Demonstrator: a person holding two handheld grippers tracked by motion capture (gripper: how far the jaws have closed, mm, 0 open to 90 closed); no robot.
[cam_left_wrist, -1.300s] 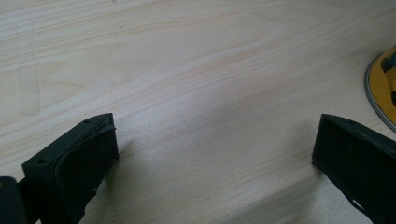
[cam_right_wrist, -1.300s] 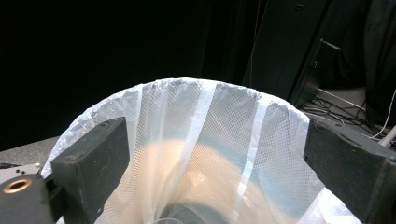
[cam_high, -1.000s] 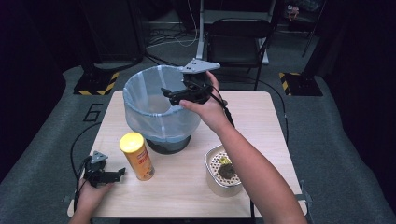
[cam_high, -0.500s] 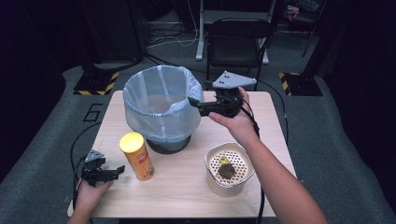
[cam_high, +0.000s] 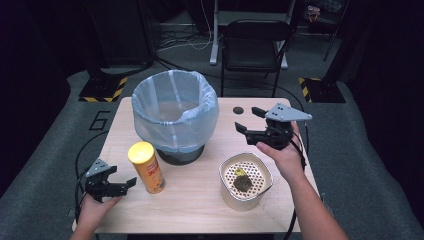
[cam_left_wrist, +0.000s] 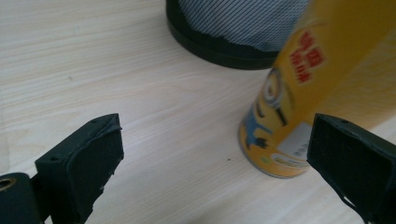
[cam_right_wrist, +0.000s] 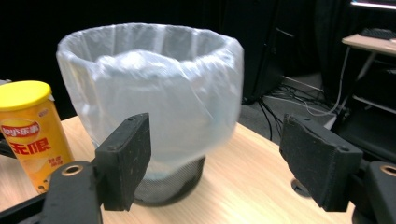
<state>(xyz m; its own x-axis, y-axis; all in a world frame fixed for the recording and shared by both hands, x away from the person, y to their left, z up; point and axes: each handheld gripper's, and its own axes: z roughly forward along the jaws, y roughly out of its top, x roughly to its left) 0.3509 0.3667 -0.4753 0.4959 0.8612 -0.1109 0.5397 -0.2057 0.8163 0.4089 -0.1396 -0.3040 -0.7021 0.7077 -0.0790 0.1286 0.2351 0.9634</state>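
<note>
My pale wooden surface (cam_high: 200, 200) stands in a dark room with a chair (cam_high: 255, 45) behind. The yellow can (cam_high: 146, 166) stands just right of my left tool (cam_high: 131, 182), jaws wide and empty. My right tool (cam_high: 248, 121), jaws just narrowed, holds nothing beside the lined bin (cam_high: 175, 112).

Tongs: two, the left tongs (cam_high: 117, 184) and the right tongs (cam_high: 248, 120), one in each hand.
Chip cans: one yellow chip can (cam_high: 146, 167), just beside the left tongs, on the side toward the right tongs.
Bins: one lined bin (cam_high: 175, 115), between the two tongs and farther back.
Strainer bowls: one strainer bowl (cam_high: 263, 182), near the right tongs, on the person's side.
Tables: one table (cam_high: 200, 200).
Chairs: one chair (cam_high: 255, 45), well beyond the right tongs.
</note>
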